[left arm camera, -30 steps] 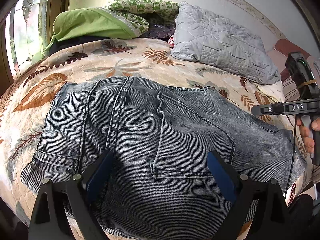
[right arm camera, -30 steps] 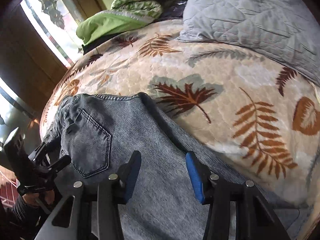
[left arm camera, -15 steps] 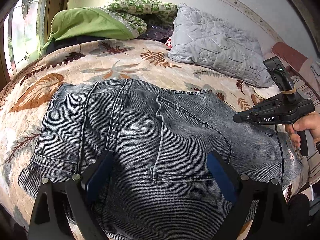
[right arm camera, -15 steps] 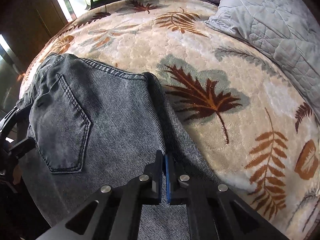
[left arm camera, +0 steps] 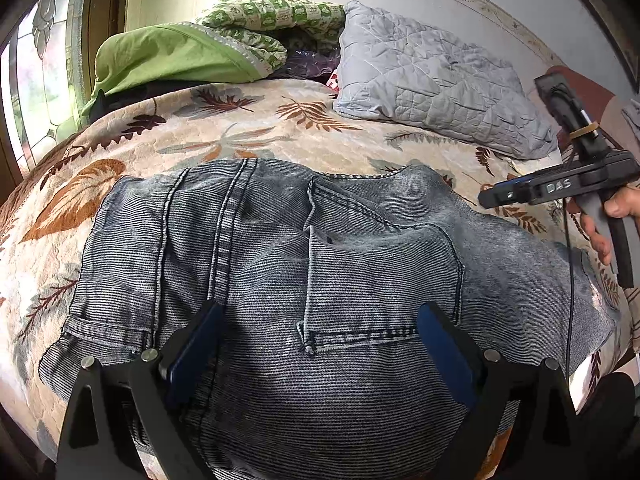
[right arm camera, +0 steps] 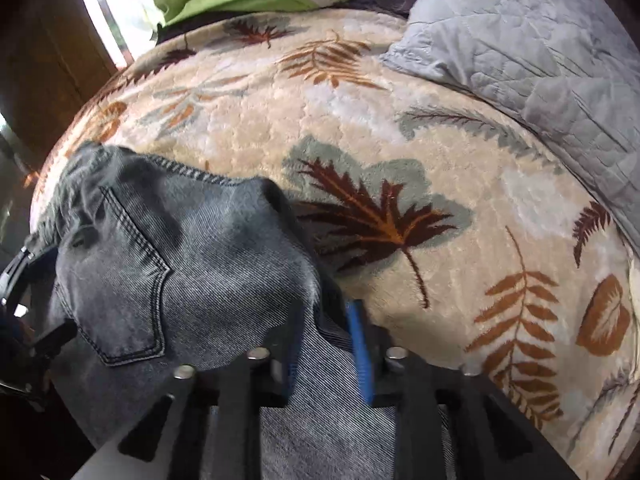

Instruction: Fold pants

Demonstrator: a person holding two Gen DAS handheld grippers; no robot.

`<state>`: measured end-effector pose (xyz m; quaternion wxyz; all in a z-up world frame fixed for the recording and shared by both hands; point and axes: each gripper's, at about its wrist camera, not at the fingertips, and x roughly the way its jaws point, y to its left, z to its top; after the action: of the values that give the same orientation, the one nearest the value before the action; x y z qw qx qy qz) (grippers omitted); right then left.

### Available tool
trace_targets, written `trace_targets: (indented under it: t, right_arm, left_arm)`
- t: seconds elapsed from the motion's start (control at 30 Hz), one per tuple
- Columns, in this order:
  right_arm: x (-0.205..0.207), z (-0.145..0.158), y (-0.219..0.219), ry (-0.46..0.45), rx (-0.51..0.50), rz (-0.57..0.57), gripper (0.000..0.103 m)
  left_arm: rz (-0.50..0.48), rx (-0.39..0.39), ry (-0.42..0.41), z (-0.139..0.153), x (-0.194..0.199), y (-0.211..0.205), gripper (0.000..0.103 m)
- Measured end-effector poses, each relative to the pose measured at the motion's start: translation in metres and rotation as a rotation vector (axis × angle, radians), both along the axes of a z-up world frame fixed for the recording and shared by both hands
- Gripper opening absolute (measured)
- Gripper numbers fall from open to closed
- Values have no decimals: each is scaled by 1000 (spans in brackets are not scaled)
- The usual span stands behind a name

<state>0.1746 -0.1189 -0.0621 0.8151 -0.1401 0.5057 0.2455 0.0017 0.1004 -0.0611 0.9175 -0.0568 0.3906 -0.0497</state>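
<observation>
Jeans lie seat-up along the near edge of the bed. The left gripper hovers spread above them; the right gripper is opening with denim between its pads. Released now, that raised fold could slump and wrinkle.

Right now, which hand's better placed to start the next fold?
Right. Its tongs are opening astride the jeans' raised side edge. The left tongs hang wide open over the flat seat with no edge between them.
</observation>
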Motion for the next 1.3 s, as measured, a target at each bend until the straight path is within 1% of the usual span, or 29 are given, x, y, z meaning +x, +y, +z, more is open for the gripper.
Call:
trace_targets:
  t: [0.03, 0.1, 0.17, 0.23, 0.27, 0.3, 0.37, 0.4, 0.43, 0.47, 0.5, 0.53, 0.57, 0.6, 0.63, 0.67, 0.7, 0.73, 0.8, 0.87, 0.9, 1.0, 1.03, 1.07, 1.13, 1.17, 1.2, 1.27, 1.3]
  right_arm:
    - [-6, 13, -16, -23, 47, -49, 67]
    - [-22, 35, -55, -42, 163, -138, 67]
    - [-38, 44, -94, -10, 281, -225, 67]
    - [-56, 35, -125, 56, 401, -273, 68]
    - [-61, 22, -137, 88, 395, -304, 68]
    - [-64, 5, -147, 108, 336, -358, 68]
    - [-62, -39, -171, 169, 141, -511, 68]
    - [-64, -47, -184, 161, 148, -544, 62]
    - [-68, -39, -189, 131, 200, -548, 62]
    - [-70, -30, -190, 120, 217, -560, 62]
    - [-71, -17, -188, 92, 226, -561, 62]
    - [-72, -3, -182, 44, 223, -554, 62]
    - [-72, 11, -173, -3, 205, -539, 62]
    - [-70, 24, -160, -36, 209, -503, 63]
    - [-66, 34, -145, -44, 238, -452, 64]
    - [-62, 41, -127, -32, 269, -396, 64]
    - [-54, 45, -107, -17, 291, -337, 64]
    - [-45, 46, -82, -6, 302, -285, 64]
    - [-29, 46, -38, 1, 302, -205, 64]
    - [-9, 41, -2, 7, 289, -158, 64]
    - [3, 33, 14, 28, 282, -141, 64]
    - [35, 4, 51, 88, 195, -110, 63]
    - [42, -8, 57, 127, 166, -98, 37]
    - [45, -16, 63, 147, 134, -96, 22]
    - [47, -21, 71, 116, 94, -83, 9]
    - [43, -18, 75, 83, 73, -79, 9]
    - [41, -16, 78, 29, 33, -88, 9]
    - [38, -14, 84, -111, -81, -118, 9]
    - [37, -15, 83, -135, -87, -125, 10]
  left_arm:
    - [2, -7, 0, 0, 0, 1, 97]
    - [4, -14, 0, 0, 0, 2, 97]
    - [7, -8, 0, 1, 0, 1, 97]
    - [12, 0, 0, 0, 0, -1, 97]
    - [14, 1, 1, 1, 0, -1, 97]
    - [17, -1, 0, 1, -1, -1, 97]
    - [29, -34, -21, 6, -5, 3, 97]
    - [46, -42, -55, 13, -10, 6, 97]
    - [62, -40, -108, 21, -16, 10, 97]
    - [82, -36, -165, 30, -23, 13, 97]
    - [104, -32, -208, 35, -27, 16, 97]
    - [122, -28, -221, 37, -27, 18, 97]
    - [131, -17, -189, 33, -22, 18, 97]
    - [136, -2, -116, 22, -14, 18, 97]
    - [148, 3, -20, 8, -3, 20, 97]
    - [163, -1, 48, -2, 5, 22, 97]
    - [168, 4, 34, -1, 5, 21, 97]
    - [166, 8, 17, 1, 3, 20, 97]
    - [163, 12, 24, -1, 2, 20, 97]
    - [157, 13, 23, -1, 1, 20, 97]
    - [154, 13, 23, -1, 1, 21, 97]
    - [149, 10, 25, -1, 1, 21, 97]
    - [146, 10, 24, -1, 1, 21, 97]
    - [144, 10, 24, -1, 1, 21, 97]
    - [144, 7, 24, -1, 2, 22, 97]
    - [145, 8, 23, -1, 2, 21, 97]
    - [146, 13, 23, -1, 2, 21, 97]
    - [145, 23, 23, -2, 2, 20, 97]
    - [144, 23, 22, -2, 2, 20, 97]
